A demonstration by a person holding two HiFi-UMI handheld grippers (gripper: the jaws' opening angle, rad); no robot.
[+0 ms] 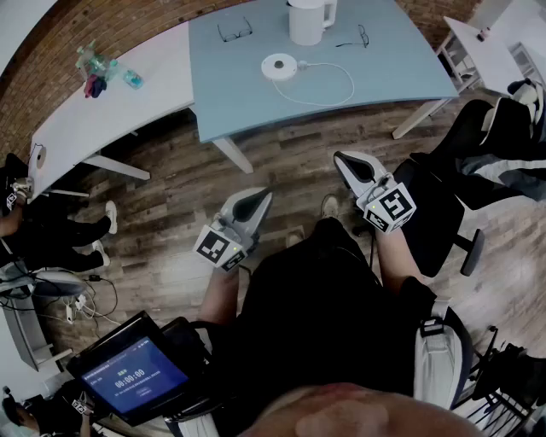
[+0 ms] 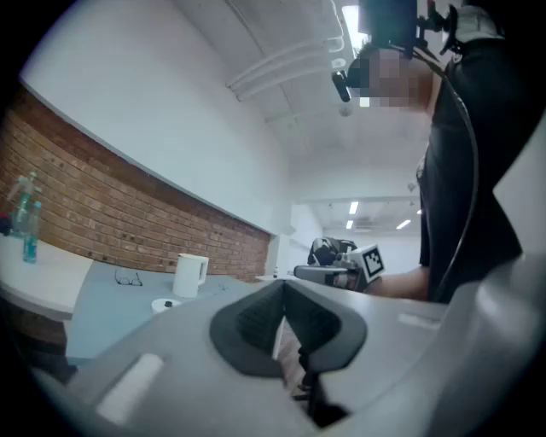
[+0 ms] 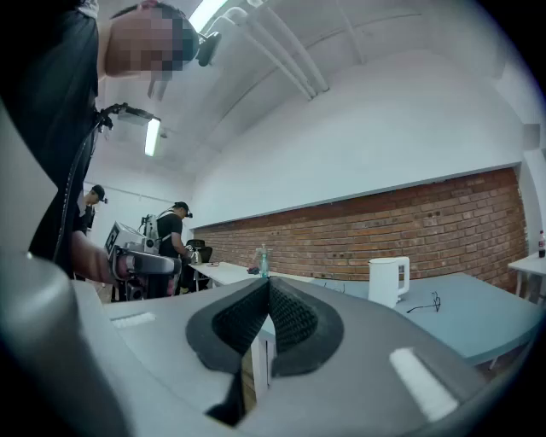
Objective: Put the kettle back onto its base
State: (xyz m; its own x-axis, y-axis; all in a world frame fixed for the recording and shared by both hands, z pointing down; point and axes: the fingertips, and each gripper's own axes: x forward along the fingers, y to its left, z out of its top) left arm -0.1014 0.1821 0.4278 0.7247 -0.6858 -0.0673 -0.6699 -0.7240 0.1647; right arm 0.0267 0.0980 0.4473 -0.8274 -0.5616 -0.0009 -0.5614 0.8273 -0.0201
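worktop (image 1: 401, 60): top of the frame, well apart from you; close in first.
kettle (image 1: 309, 20): upright at the top edge, just beyond the base; take its handle.
base (image 1: 279, 66): bare; land centred.
left gripper (image 1: 258, 199): clenched, empty.
right gripper (image 1: 345, 160): clenched, empty; open it first.

The only readable characters stand on the dark-framed tablet with a glowing blue screen (image 1: 136, 374) at the lower left of the head view: white digits that seem to read 00:00:00. A smaller line above them is too small to read. One white cube (image 1: 220, 247) and a second white cube (image 1: 391, 207) each bear black-and-white square code patterns.
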